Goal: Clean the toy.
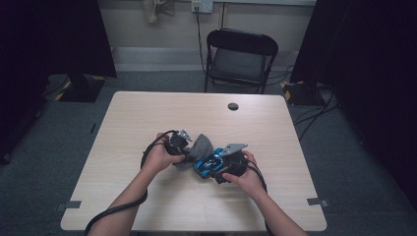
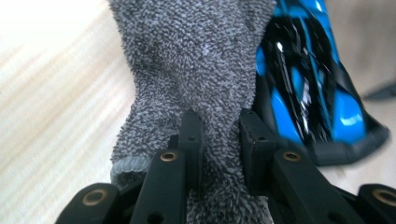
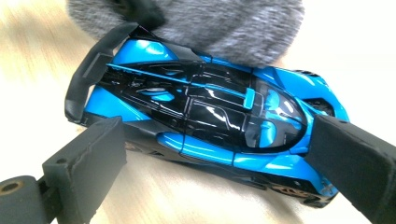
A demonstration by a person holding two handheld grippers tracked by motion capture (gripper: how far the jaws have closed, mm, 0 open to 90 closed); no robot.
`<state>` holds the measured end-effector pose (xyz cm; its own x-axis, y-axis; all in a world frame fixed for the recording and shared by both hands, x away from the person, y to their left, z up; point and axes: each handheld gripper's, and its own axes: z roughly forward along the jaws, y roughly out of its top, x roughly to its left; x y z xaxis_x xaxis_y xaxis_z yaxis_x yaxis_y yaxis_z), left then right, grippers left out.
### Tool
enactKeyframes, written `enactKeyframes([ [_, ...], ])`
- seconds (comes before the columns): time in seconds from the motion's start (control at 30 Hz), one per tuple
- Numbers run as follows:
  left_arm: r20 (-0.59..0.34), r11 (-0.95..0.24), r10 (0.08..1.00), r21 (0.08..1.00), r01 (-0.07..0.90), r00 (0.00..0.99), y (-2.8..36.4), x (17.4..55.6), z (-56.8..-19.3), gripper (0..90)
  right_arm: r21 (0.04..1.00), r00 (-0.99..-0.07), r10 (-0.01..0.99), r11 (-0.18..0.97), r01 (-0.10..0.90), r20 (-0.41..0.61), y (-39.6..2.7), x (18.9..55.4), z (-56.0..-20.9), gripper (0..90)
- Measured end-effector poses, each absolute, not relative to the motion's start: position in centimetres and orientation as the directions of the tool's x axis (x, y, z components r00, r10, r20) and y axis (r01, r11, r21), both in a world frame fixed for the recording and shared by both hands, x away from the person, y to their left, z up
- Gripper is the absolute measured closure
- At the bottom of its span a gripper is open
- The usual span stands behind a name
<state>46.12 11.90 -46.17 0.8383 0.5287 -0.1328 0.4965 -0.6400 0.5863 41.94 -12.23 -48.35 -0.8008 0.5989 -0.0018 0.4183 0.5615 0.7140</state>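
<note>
High view: near the middle of the pale wooden surface (image 1: 147, 113), slightly toward the near edge, lies a blue and black toy car (image 1: 207, 163). Just beyond the car and touching it, a grey towel (image 1: 200, 145) bunched in a heap. Left of the car, the left gripper (image 1: 183, 147), held in the left hand (image 1: 158, 158), reaching into the towel. Right of the car, the right gripper (image 1: 219, 169), held in the right hand (image 1: 250, 177), set against the car's near side. Far beyond the car, past the surface's back edge, a black folding chair (image 1: 240, 59).

Left gripper view: left gripper (image 2: 219, 135) pinched tight on a fold of the grey towel (image 2: 196, 60), terry cloth bulging up between the two black jaws. Immediately right of that fold, the toy car (image 2: 308, 88), touching the towel's edge.

Right gripper view: right gripper (image 3: 219, 154) spread wide, one jaw at each end of the toy car (image 3: 205, 116), car lying crosswise between them. Cannot tell whether the pads press on the car. Over the car's far side, the grey towel (image 3: 224, 23), overlapping the roofline near the rear wing.
</note>
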Motion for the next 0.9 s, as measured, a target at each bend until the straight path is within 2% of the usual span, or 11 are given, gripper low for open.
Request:
enactKeyframes([
  [0.1,-0.147,-0.650,0.509,0.580,0.490,0.848,12.4,45.7,-46.0,73.9,0.712,-0.799,0.601,0.560,0.423,0.002,-12.3,42.0,-48.4,3.8],
  [0.2,-0.165,-0.626,0.526,0.589,0.511,0.834,12.9,45.5,-45.9,74.0,0.711,-0.801,0.599,0.563,0.421,0.000,-12.2,41.9,-48.4,3.8],
  [0.4,-0.119,-0.576,0.587,0.633,0.516,0.801,13.0,46.8,-44.8,73.5,0.715,-0.801,0.598,0.563,0.415,-0.006,-12.2,41.9,-48.4,4.2],
  [0.6,-0.092,-0.547,0.614,0.666,0.507,0.784,10.3,49.1,-44.2,72.3,0.719,-0.801,0.599,0.560,0.412,-0.008,-12.2,41.8,-48.5,4.8],
  [0.9,-0.114,-0.606,0.571,0.610,0.511,0.813,6.1,50.1,-46.2,72.6,0.720,-0.801,0.599,0.556,0.415,-0.002,-12.4,41.9,-48.4,7.0],
])
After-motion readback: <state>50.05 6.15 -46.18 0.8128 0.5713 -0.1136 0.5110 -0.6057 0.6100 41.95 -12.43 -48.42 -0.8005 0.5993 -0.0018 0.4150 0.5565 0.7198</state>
